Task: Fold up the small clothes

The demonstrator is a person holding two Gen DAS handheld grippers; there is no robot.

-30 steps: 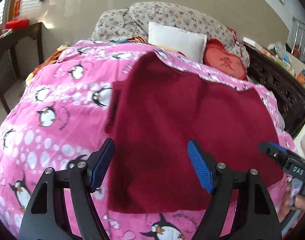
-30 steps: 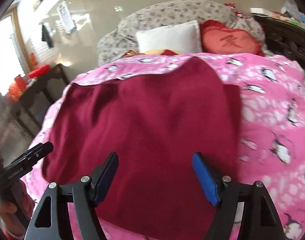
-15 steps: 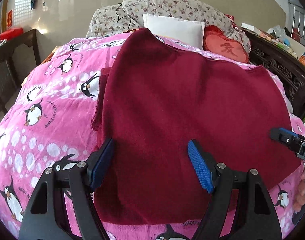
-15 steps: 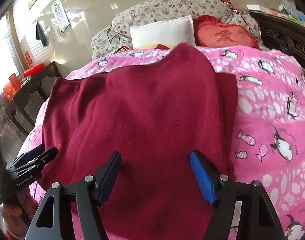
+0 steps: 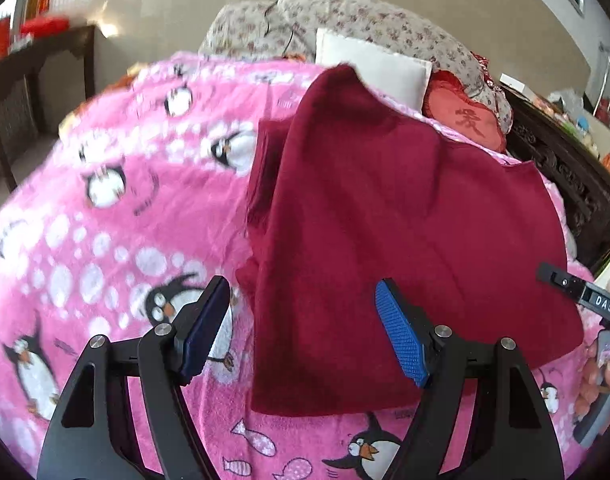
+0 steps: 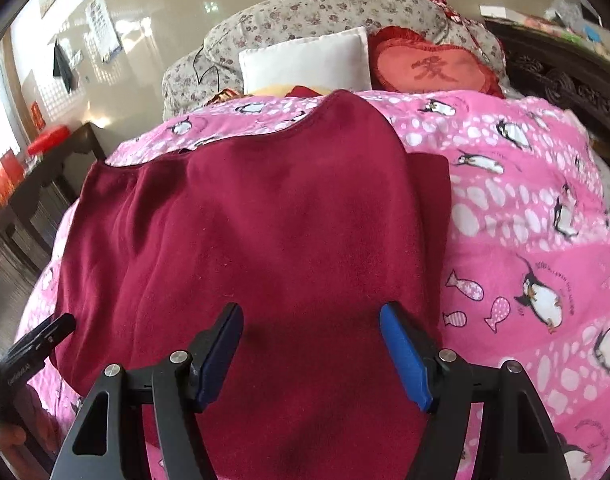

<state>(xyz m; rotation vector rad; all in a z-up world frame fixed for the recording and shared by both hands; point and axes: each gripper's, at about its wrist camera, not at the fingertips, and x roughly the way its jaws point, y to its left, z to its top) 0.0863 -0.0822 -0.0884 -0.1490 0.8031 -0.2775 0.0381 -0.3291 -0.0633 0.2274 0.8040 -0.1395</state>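
Observation:
A dark red garment (image 5: 405,216) lies spread flat on a pink penguin-print blanket (image 5: 105,216); it also fills the middle of the right wrist view (image 6: 265,232). My left gripper (image 5: 303,330) is open and empty, hovering over the garment's near left edge. My right gripper (image 6: 311,350) is open and empty above the garment's near edge. The right gripper's tip shows at the right edge of the left wrist view (image 5: 577,292). The left gripper's tip shows at the left edge of the right wrist view (image 6: 41,340).
Pillows lie at the bed's far end: a white one (image 6: 305,60), a red heart-shaped one (image 6: 433,68) and a floral one (image 6: 325,12). A dark wooden table (image 5: 37,60) stands to the left. A carved dark wooden frame (image 5: 565,168) runs along the right.
The left gripper has shifted left, so its left finger is now over the blanket instead of the garment. The right gripper has barely moved. Both stay open.

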